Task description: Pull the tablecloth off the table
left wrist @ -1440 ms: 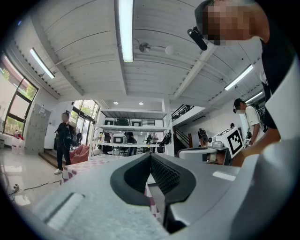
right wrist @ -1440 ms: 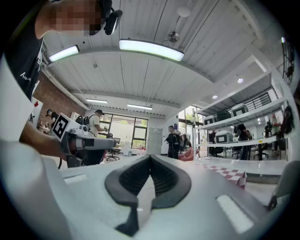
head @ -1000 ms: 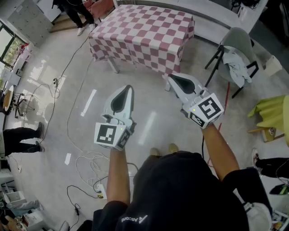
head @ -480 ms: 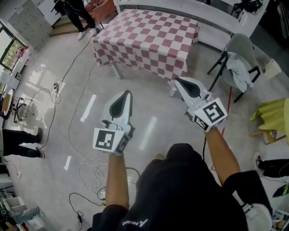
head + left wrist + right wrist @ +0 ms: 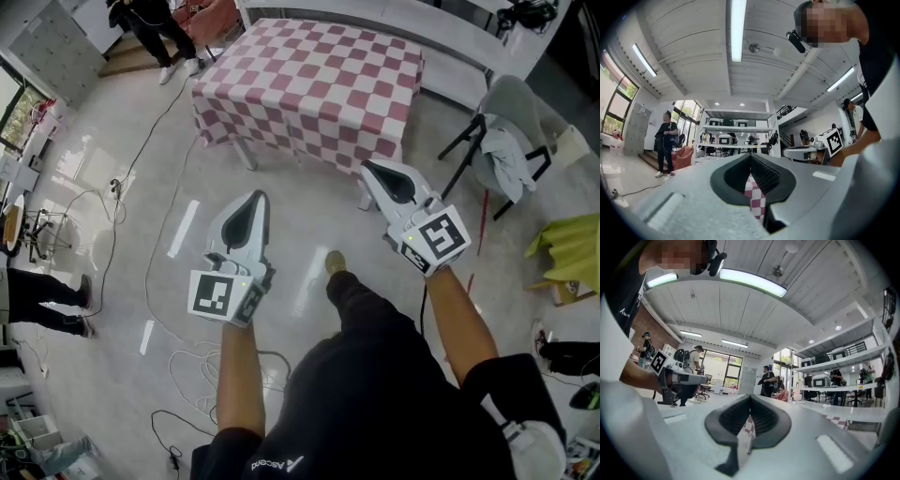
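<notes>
A table draped in a red-and-white checked tablecloth (image 5: 314, 80) stands ahead at the top of the head view. Both grippers are held out over the bare floor, short of the table and touching nothing. My left gripper (image 5: 259, 195) points at the cloth's near edge with its jaws together and empty. My right gripper (image 5: 367, 168) is closer, just short of the cloth's hanging near right corner, also shut and empty. A strip of checked cloth (image 5: 755, 199) shows through the left gripper's jaw notch, and another bit of checked cloth (image 5: 748, 425) through the right one's.
A grey chair (image 5: 503, 131) with clothes on it stands right of the table, with a yellow object (image 5: 568, 246) further right. Cables (image 5: 187, 352) loop over the floor at lower left. People stand at the top left (image 5: 150, 23) and the left edge (image 5: 42, 300). A white counter (image 5: 459, 52) runs behind the table.
The person has stepped toward the table, one foot now forward. Both grippers moved ahead with the body, and the table sits nearer to the right gripper. Jaws stayed shut.
</notes>
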